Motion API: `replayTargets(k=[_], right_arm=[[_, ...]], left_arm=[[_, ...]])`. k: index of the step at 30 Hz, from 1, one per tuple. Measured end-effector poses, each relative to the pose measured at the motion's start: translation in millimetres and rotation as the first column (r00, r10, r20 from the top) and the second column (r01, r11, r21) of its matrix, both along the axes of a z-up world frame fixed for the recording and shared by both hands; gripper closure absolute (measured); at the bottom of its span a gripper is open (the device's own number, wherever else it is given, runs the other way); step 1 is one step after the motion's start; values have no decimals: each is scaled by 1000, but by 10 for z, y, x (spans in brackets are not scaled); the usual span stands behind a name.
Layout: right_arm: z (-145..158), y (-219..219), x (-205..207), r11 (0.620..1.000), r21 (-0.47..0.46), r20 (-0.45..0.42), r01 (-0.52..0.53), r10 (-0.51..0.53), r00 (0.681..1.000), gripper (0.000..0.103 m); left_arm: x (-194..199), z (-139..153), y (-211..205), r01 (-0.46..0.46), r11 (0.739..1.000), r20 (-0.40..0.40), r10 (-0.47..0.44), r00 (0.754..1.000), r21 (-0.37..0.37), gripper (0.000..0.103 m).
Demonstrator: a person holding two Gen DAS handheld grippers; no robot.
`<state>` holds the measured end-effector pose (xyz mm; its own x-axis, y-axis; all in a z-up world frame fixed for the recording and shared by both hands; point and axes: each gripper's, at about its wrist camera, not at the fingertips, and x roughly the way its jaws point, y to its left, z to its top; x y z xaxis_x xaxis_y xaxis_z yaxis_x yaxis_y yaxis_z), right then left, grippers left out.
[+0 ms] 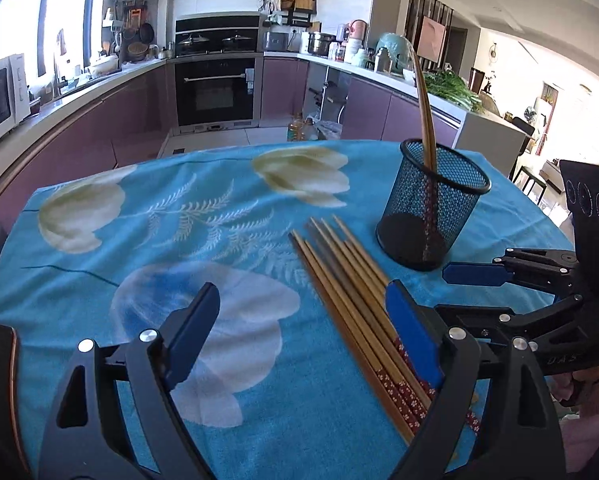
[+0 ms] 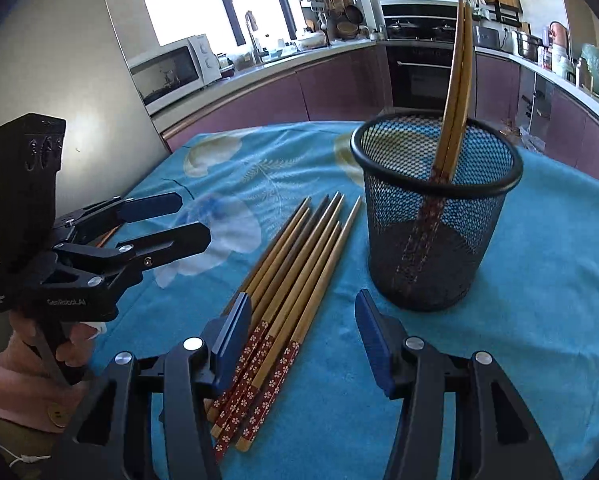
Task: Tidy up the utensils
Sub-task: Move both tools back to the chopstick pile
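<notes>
Both tongs are spread with nothing pinched. The right gripper point(image 2: 303, 304) hangs just over the red flowered ends of the loose chopsticks point(image 2: 291, 280), and a few of those ends lie between its blue pads. The left gripper point(image 1: 303, 300) is spread wider, and its right pad sits against the side of the same bundle, about halfway along.

If it were me, I'd close the right one low on the patterned ends and take only the outer one or two sticks, because a whole fan will scissor and slip. Then I'd lift, tip them upright and drop them red end down, the same way as the ones already standing in the cup. The left one could steady the cup's rim (that mesh looks light, so I reckon it tips easily).

The loose bundle lies around the middle of the table point(image 2: 547, 280), running from the near edge toward the far one. The mesh holder point(image 2: 435, 220) stands just to its right, apart from it.

The count is one holder with two chopsticks in the holder point(image 2: 457, 92) leaning on its rim. I get six or seven loose ones, but they overlap, so I can't be sure.
</notes>
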<state>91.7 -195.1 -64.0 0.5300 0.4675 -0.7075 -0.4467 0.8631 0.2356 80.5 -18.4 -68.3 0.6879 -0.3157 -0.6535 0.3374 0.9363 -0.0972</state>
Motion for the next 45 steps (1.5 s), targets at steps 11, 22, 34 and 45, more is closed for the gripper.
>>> replayTargets(k=[11,22,34,45], right_arm=[[-146,95,47,998,-56,-29,33,-35,999,61],[-150,94,31,996,-84,-21,40,-42,999,63],[-161,148,70,989,-143,-16,41,-43,999,72],[-162,207,247,988,-140,-16,73,-76,997,83]], left_arm=[[30,-231,-112,13,998,-84,-7,996,69,22],[86,-344,-173,34,994,-145,-19,989,102,33],[134,-344,-209,89,990,-170,-69,983,113,50],[258,-344,-234,82,991,-173,-62,983,108,79]])
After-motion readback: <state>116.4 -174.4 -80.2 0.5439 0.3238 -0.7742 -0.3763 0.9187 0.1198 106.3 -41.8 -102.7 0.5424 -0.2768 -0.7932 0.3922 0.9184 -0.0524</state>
